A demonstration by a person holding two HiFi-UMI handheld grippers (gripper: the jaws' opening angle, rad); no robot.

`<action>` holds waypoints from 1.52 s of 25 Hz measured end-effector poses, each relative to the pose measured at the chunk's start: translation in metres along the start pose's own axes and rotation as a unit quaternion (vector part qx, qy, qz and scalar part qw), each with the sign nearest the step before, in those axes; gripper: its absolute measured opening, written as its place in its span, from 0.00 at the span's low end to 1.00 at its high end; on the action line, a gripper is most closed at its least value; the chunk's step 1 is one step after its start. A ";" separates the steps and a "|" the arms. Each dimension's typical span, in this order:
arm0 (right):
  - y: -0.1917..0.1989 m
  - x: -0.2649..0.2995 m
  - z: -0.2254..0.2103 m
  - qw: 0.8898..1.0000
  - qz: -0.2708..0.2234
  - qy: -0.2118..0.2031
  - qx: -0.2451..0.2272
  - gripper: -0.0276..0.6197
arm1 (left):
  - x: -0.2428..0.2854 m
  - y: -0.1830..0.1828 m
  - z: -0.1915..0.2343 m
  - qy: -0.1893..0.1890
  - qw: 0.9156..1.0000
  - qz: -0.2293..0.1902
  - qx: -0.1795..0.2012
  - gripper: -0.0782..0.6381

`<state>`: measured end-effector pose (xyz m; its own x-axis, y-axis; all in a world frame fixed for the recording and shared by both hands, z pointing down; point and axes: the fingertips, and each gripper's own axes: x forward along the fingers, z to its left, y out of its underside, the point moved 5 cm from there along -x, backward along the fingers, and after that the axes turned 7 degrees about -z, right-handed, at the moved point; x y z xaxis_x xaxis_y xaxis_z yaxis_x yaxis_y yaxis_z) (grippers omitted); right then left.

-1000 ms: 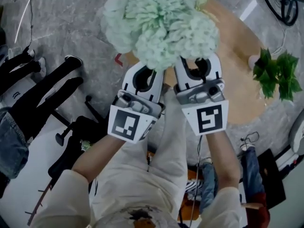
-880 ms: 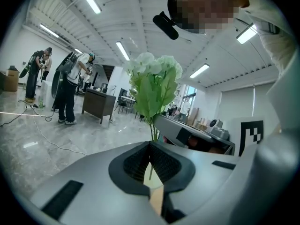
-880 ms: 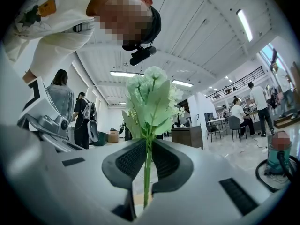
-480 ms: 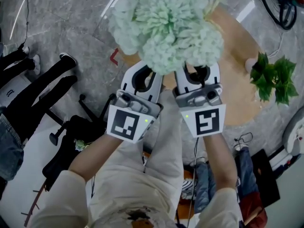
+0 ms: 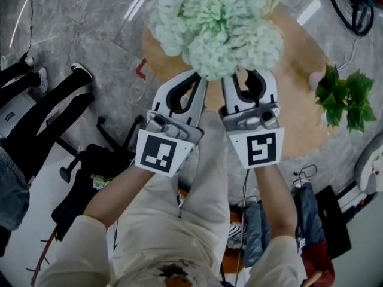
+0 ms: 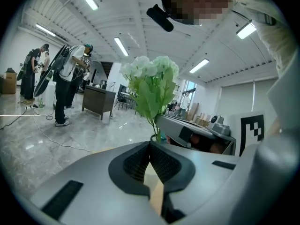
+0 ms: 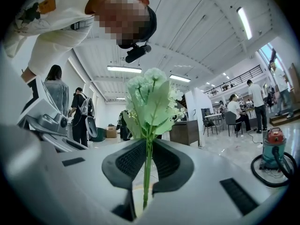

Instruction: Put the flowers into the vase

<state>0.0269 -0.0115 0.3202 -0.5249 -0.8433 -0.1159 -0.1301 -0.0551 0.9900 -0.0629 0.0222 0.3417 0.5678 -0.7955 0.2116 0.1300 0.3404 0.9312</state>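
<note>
The flowers (image 5: pixel 218 26), a pale green bunch, are held high over the far part of the round wooden worktop (image 5: pixel 299 46) and hide its middle. The right claw (image 5: pixel 248 79) is under the bunch, the left claw (image 5: pixel 194 82) just beside it on the left. The near edge of the worktop passes under both. Right of the bunch the wood is bare up to a green plant (image 5: pixel 347 97), which stands at the right edge. Left of the worktop there is grey stone floor, then a black chair base (image 5: pixel 90 160) and the legs (image 5: pixel 54 106) of a person at the left border.

The right gripper view shows what the head view hides: the right claw (image 7: pixel 147 144) is pinching one thin green stem of the flowers (image 7: pixel 150 97) between its ribbed pads. A red vacuum cleaner (image 7: pixel 274 149) stands on open floor at the right.

In the left gripper view the left claw (image 6: pixel 150 144) is pressed together at the tips. A stem of the flowers (image 6: pixel 150 78) rises just behind them; whether it is pinched I cannot tell. People (image 6: pixel 70 78) stand far at the left.
</note>
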 end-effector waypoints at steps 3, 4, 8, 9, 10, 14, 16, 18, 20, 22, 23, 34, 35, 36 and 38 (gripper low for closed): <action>0.004 -0.003 -0.001 1.000 0.004 0.006 0.007 0.09 | 0.001 0.010 0.001 0.004 1.000 0.012 0.003 0.12; 0.005 -0.004 -0.002 1.000 0.005 0.009 0.011 0.09 | 0.001 0.013 0.001 0.005 1.000 0.017 0.001 0.12; 0.007 -0.010 -0.008 1.000 0.005 0.019 0.020 0.09 | 0.007 0.020 -0.002 0.010 1.000 0.018 -0.003 0.12; 0.008 -0.010 -0.008 1.000 0.005 0.020 0.020 0.09 | 0.008 0.020 -0.002 0.011 1.000 0.016 -0.002 0.12; 0.008 -0.010 -0.008 1.000 0.006 0.021 0.019 0.09 | 0.009 0.020 -0.002 0.012 1.000 0.015 -0.002 0.12; 0.009 -0.013 -0.007 0.999 0.015 0.021 0.019 0.09 | 0.012 0.022 -0.001 0.013 1.000 0.019 0.003 0.12; 0.010 -0.016 -0.007 0.999 0.020 0.020 0.020 0.09 | 0.014 0.025 -0.002 0.010 1.000 0.023 0.004 0.12; 0.013 -0.020 -0.007 0.999 0.025 0.019 0.019 0.09 | 0.015 0.027 -0.002 0.007 1.000 0.026 0.002 0.12; 0.016 -0.026 -0.007 0.999 0.033 0.019 0.018 0.09 | 0.016 0.030 -0.002 0.008 1.000 0.029 0.001 0.12; 0.020 -0.030 -0.005 0.999 0.046 0.019 0.018 0.09 | 0.017 0.030 -0.001 0.012 0.999 0.034 0.003 0.12; 0.022 -0.031 -0.004 0.998 0.053 0.019 0.019 0.09 | 0.017 0.030 0.000 0.013 0.999 0.034 0.004 0.12; 0.044 -0.050 0.002 0.995 0.100 0.027 -0.005 0.09 | 0.015 0.037 -0.006 0.010 0.999 0.034 0.003 0.12; 0.046 -0.051 0.002 0.994 0.105 0.028 -0.009 0.09 | 0.014 0.038 -0.006 0.009 0.999 0.035 0.004 0.12; 0.048 -0.051 0.001 0.993 0.110 0.030 -0.013 0.09 | 0.013 0.039 -0.006 0.008 0.999 0.037 0.003 0.12; 0.050 -0.051 -0.001 0.992 0.122 0.034 -0.024 0.09 | 0.014 0.041 -0.007 0.007 0.999 0.041 0.004 0.12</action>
<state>0.0479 0.0287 0.3761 -0.4781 -0.8683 0.1324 0.0358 0.1313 0.9907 -0.0442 0.0286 0.3804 0.5882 -0.7574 0.2835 0.0760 0.4008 0.9130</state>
